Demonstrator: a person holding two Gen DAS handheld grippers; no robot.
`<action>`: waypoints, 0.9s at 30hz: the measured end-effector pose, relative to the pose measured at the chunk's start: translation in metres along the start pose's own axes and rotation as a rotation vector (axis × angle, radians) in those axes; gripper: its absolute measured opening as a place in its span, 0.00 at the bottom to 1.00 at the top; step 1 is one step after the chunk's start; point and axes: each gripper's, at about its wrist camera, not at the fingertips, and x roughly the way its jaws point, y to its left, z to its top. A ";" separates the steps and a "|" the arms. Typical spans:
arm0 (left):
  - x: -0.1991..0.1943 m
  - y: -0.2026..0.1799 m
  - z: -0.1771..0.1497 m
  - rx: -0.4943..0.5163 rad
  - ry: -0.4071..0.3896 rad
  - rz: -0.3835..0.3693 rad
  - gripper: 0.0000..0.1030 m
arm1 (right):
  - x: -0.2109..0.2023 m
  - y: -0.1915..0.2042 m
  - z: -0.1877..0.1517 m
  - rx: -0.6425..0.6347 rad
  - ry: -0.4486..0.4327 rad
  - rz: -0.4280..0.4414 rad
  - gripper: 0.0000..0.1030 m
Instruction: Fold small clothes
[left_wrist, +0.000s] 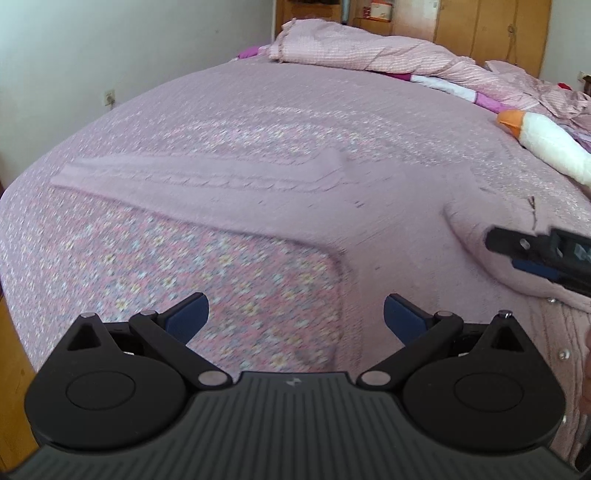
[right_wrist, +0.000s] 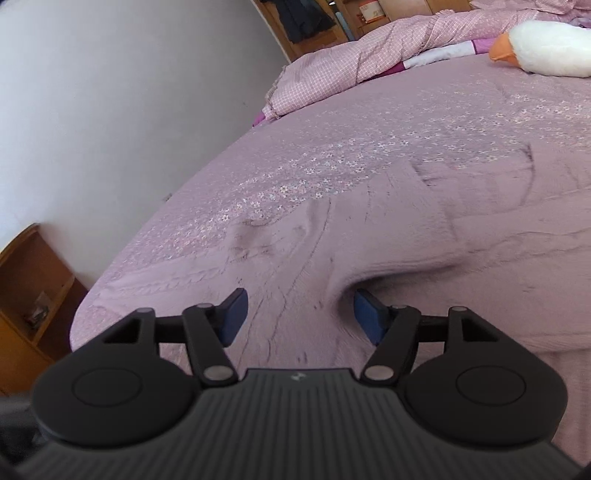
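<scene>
A pale pink knit cardigan (left_wrist: 229, 184) lies spread on the bed (left_wrist: 207, 122), one sleeve stretched out to the left, its buttoned front at the right edge of the left wrist view. The left hand-held gripper (left_wrist: 296, 317) hovers over the floral bedspread beside the sleeve, fingers spread, holding nothing. The right hand-held gripper (right_wrist: 300, 316) sits low over the cardigan's body, fingers spread, a fold of knit just beside its right fingertip. Far right lie a crumpled quilt (left_wrist: 388, 51) and a white plush goose (right_wrist: 546, 48).
</scene>
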 end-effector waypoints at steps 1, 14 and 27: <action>-0.001 -0.005 0.002 0.010 -0.005 -0.005 1.00 | -0.006 -0.003 0.001 -0.005 0.004 -0.001 0.65; 0.005 -0.093 0.029 0.199 -0.085 -0.120 1.00 | -0.083 -0.075 0.012 -0.042 -0.056 -0.322 0.65; 0.062 -0.188 0.025 0.480 -0.117 -0.148 0.88 | -0.097 -0.134 -0.008 0.041 -0.074 -0.440 0.62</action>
